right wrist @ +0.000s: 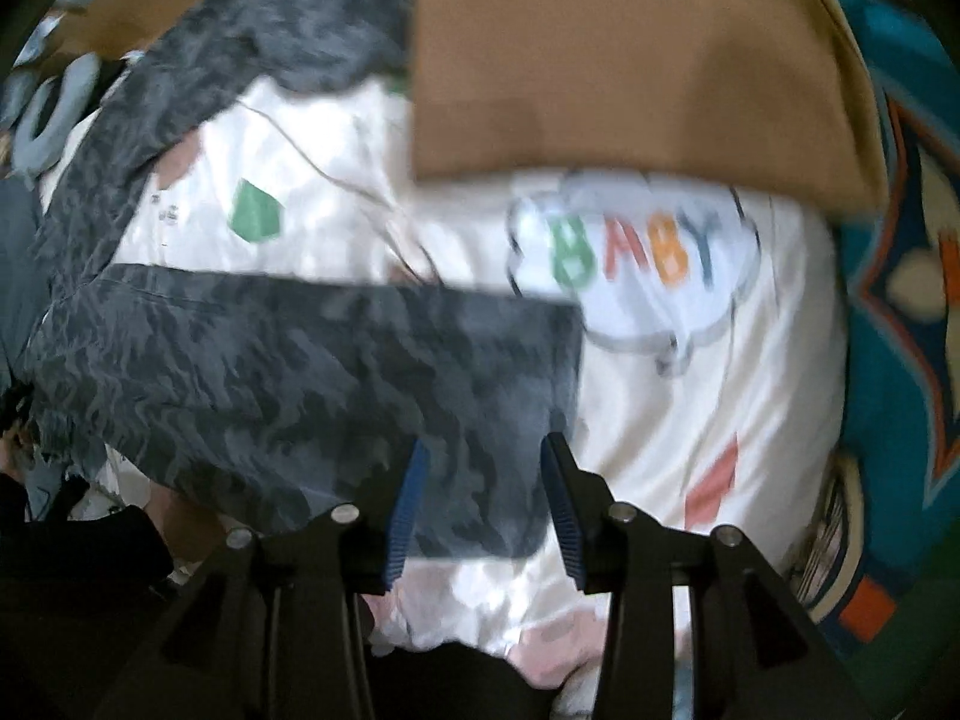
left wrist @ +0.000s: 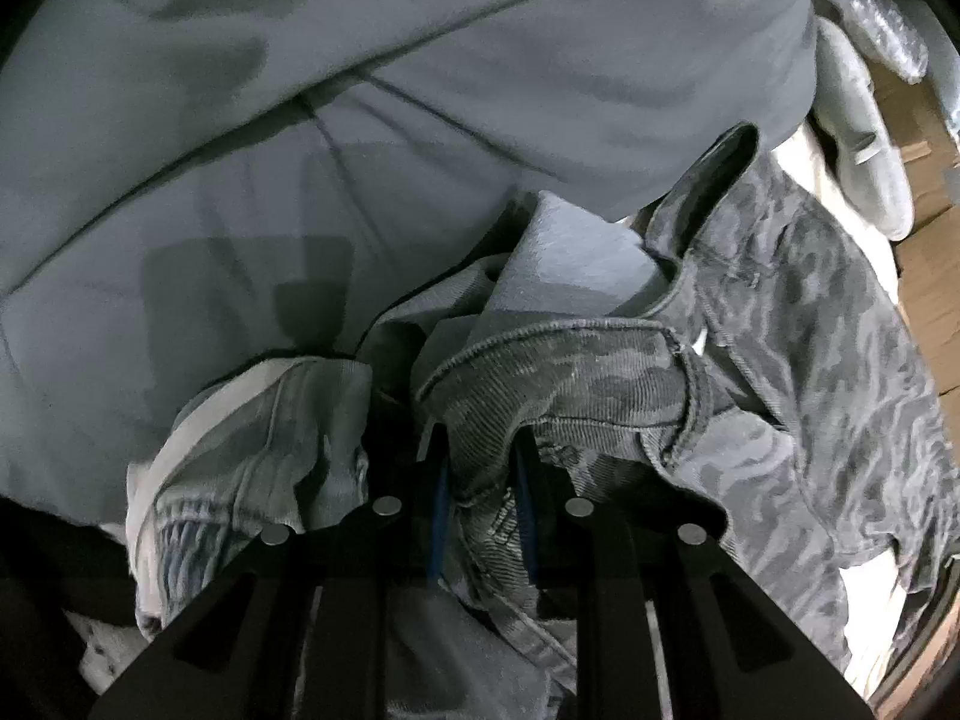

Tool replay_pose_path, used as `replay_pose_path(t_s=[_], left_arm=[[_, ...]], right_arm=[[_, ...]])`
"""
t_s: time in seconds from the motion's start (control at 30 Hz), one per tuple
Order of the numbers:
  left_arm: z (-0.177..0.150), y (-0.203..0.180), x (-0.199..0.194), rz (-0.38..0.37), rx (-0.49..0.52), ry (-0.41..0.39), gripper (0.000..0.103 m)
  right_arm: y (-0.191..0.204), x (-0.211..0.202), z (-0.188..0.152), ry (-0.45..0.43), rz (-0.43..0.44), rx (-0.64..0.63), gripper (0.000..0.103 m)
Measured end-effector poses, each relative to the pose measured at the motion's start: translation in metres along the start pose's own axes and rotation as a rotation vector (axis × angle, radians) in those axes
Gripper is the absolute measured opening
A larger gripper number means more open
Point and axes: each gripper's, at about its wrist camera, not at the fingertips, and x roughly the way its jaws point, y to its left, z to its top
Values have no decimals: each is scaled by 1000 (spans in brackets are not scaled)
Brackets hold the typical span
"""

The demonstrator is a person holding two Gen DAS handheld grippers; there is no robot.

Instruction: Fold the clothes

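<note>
Left gripper (left wrist: 480, 480): I am pinching the camo trousers (left wrist: 750, 372) at a bunched hem, jaws nearly closed on cloth. Right gripper (right wrist: 483, 510): I am hovering, jaws apart, over a flat leg on the white sheet (right wrist: 690, 420). Folding is looking unfinished.

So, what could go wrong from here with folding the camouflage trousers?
1. The left gripper pinches only a bunched bit of the camouflage trousers near the waistband, so the cloth may slip out or fold crookedly.
2. The right gripper is open over the trouser leg; closing now might also catch the white BABY sheet underneath.
3. The brown cardboard lies close by and could snag the leg as it swings over.
</note>
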Motion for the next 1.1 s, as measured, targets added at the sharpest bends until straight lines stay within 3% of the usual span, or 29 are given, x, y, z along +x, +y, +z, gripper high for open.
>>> replay_pose_path(t_s=[0.3, 0.57, 0.83, 1.1], left_arm=[[-13, 10, -24, -105, -18, -22, 19], [-13, 11, -30, -160, -30, -10, 19], [-20, 17, -32, -151, -86, -7, 19], [-32, 28, -30, -191, -165, -58, 20]], right_arm=[[89, -30, 101, -120, 20, -229, 38], [206, -2, 185, -79, 88, -459, 38], [313, 23, 219, 18, 131, -653, 38], [456, 39, 245, 31, 190, -880, 38]])
